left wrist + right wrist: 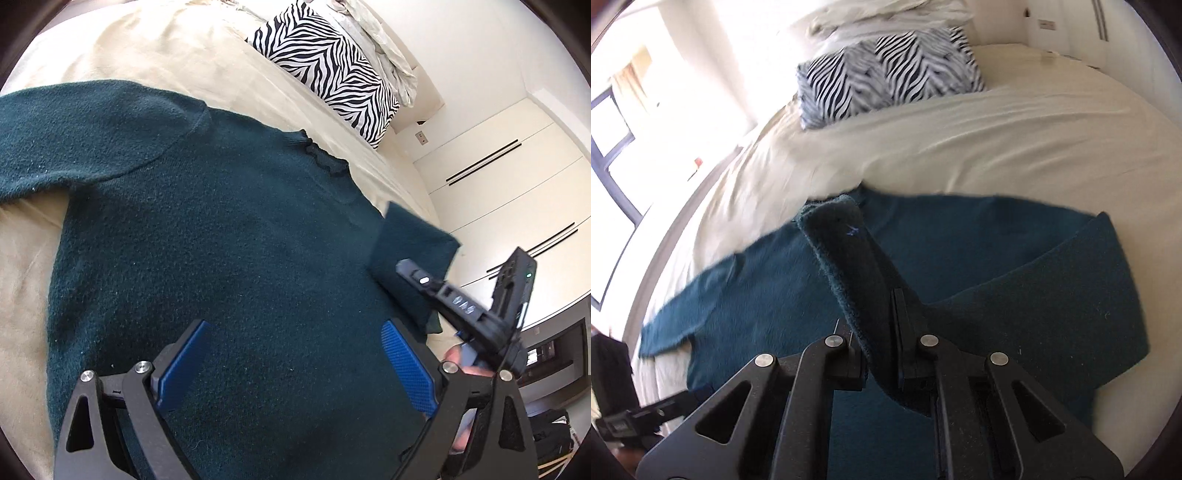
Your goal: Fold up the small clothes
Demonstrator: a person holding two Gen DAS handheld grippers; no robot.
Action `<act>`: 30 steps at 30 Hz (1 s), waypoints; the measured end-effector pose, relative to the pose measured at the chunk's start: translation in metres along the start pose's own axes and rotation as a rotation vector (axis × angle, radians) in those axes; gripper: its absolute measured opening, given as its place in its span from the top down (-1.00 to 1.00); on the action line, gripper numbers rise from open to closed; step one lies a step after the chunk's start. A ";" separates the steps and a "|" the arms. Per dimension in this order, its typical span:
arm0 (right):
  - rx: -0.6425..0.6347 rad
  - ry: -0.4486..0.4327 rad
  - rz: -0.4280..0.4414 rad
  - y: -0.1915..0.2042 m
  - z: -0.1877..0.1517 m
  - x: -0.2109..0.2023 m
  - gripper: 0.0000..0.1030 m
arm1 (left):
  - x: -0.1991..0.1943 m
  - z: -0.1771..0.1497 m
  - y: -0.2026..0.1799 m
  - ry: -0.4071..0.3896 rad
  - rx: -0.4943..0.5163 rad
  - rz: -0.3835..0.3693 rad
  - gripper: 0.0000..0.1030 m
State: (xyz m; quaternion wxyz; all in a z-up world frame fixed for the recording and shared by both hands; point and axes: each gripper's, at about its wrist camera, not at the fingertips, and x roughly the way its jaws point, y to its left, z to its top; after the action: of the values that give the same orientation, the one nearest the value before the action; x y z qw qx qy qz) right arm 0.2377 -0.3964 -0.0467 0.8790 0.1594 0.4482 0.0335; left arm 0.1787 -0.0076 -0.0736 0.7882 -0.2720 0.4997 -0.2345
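A dark teal knitted sweater [229,236] lies spread flat on a cream bedspread [147,48]. My left gripper [295,343] is open, its blue pads [184,365] wide apart just above the sweater's body, holding nothing. My right gripper [882,317] is shut on the cuff of the sweater's right sleeve [846,254], which it holds lifted over the sweater's body [960,243]. The right gripper also shows in the left wrist view [410,269], at the sweater's right side with the sleeve [410,236] raised. The other sleeve [683,314] lies stretched out to the left.
A zebra-striped pillow [328,66] and crumpled white bedding [380,40] lie at the head of the bed. White wardrobe doors [509,184] stand beyond the bed's right side. A window [609,147] is on the left.
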 end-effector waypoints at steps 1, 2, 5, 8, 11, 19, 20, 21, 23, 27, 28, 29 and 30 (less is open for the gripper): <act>-0.016 0.034 0.005 0.017 -0.009 0.019 0.74 | 0.000 0.001 0.003 0.003 -0.011 -0.012 -0.85; -0.026 0.056 0.009 0.033 -0.021 0.029 0.72 | 0.001 0.002 0.005 0.006 -0.020 -0.023 -0.85; -0.043 0.048 0.019 0.053 -0.050 0.041 0.55 | 0.006 0.007 0.007 0.012 -0.040 -0.058 -0.85; 0.001 -0.003 0.092 0.042 -0.058 0.021 -0.32 | 0.022 0.013 0.004 0.033 -0.071 -0.097 -0.85; 0.043 -0.030 0.127 0.043 -0.070 0.000 -0.43 | 0.044 0.017 -0.006 0.070 -0.093 -0.154 -0.85; 0.221 -0.027 0.229 -0.014 -0.106 -0.038 -0.43 | 0.087 0.029 -0.036 0.115 -0.043 -0.125 -0.59; 0.252 -0.030 0.241 -0.023 -0.108 -0.040 -0.43 | 0.090 0.030 -0.040 0.127 -0.031 -0.119 -0.14; 0.284 -0.036 0.256 -0.033 -0.110 -0.042 -0.43 | 0.094 0.031 -0.043 0.148 -0.019 -0.110 0.37; 0.345 -0.052 0.270 -0.051 -0.115 -0.047 -0.43 | 0.099 0.033 -0.051 0.168 0.017 -0.072 0.73; 0.434 -0.085 0.284 -0.079 -0.118 -0.053 -0.43 | 0.083 0.045 -0.061 0.119 0.092 -0.052 0.82; 0.453 -0.091 0.288 -0.085 -0.118 -0.055 -0.43 | 0.076 0.046 -0.059 0.096 0.102 -0.050 0.82; 0.472 -0.093 0.293 -0.092 -0.122 -0.060 -0.43 | 0.067 0.053 -0.057 0.064 0.106 -0.047 0.82; 0.493 -0.096 0.302 -0.097 -0.123 -0.062 -0.43 | 0.059 0.055 -0.054 0.040 0.108 -0.046 0.82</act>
State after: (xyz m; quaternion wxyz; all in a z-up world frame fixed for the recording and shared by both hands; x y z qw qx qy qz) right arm 0.0941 -0.4701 -0.0964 0.8189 0.4344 0.3721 0.0463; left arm 0.2468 -0.0752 -0.0575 0.7859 -0.2357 0.4959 -0.2844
